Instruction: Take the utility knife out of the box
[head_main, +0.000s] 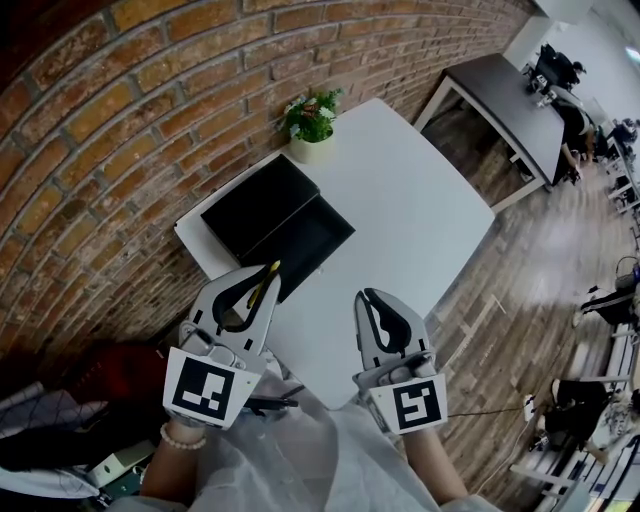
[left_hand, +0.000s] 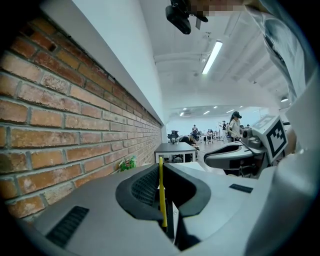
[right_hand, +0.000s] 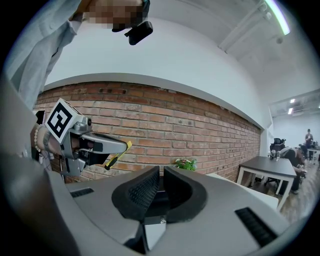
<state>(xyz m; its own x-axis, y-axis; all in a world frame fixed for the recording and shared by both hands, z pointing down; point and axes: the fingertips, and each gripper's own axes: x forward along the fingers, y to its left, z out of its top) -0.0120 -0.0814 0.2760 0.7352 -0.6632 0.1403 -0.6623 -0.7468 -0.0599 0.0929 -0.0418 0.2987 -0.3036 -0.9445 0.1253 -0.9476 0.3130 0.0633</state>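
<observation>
Utility knife (left_hand: 161, 190), yellow, is clamped between the jaws of the left gripper (head_main: 252, 275), over the near edge of the open black box (head_main: 300, 245) on the white table (head_main: 400, 210). The right gripper (head_main: 375, 300) hangs alongside above the table's near edge, jaws together on nothing. Bare tabletop spreads right of the box; a brick wall (head_main: 120, 130) borders the left.

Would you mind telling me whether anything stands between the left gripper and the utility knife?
Nothing visible does. The jaws of the left gripper are closed on the utility knife, its yellow edge upright between them. The open black box lies on the white table beyond.
</observation>
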